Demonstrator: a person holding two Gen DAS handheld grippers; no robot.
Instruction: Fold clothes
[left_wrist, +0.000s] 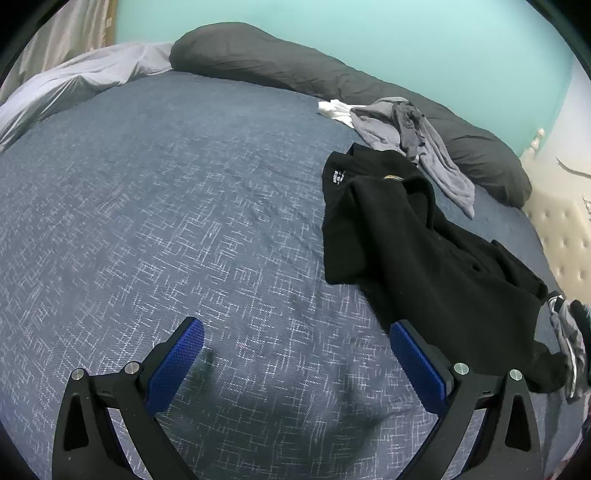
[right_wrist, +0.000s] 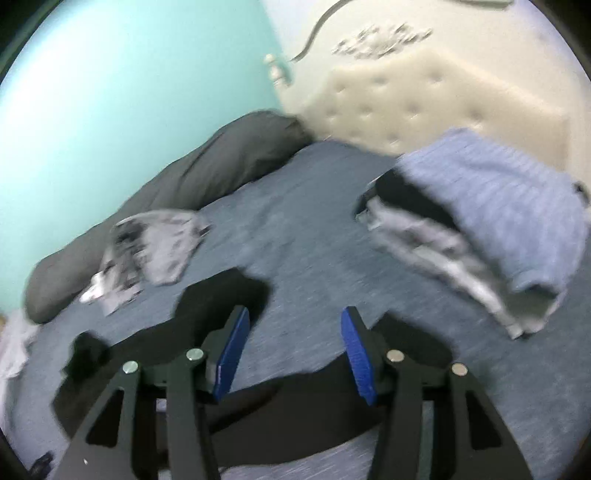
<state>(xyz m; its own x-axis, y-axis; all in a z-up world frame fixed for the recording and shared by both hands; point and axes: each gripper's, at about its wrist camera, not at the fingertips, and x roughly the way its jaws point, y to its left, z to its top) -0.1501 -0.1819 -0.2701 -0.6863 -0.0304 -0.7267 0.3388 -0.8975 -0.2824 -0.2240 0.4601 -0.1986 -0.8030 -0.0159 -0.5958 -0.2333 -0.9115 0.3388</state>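
A: Black crumpled fabric garment (left_wrist: 417, 254) sprawls at the right of the left-wrist frame on the blue patterned bedspread (left_wrist: 166, 206), unfolded. The left gripper (left_wrist: 295, 347) is spread wide over bare cover, grasping nothing.

B: The right gripper (right_wrist: 293, 334) is also parted and empty above that garment. A hasty pinch could take one layer and drag it crooked.

A: Counted: one black garment, one grey heap (left_wrist: 410, 136), one pale blue folded knit (right_wrist: 509, 206) on striped cloth.

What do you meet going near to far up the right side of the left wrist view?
Black garment → grey garment → dark grey pillow → turquoise wall.
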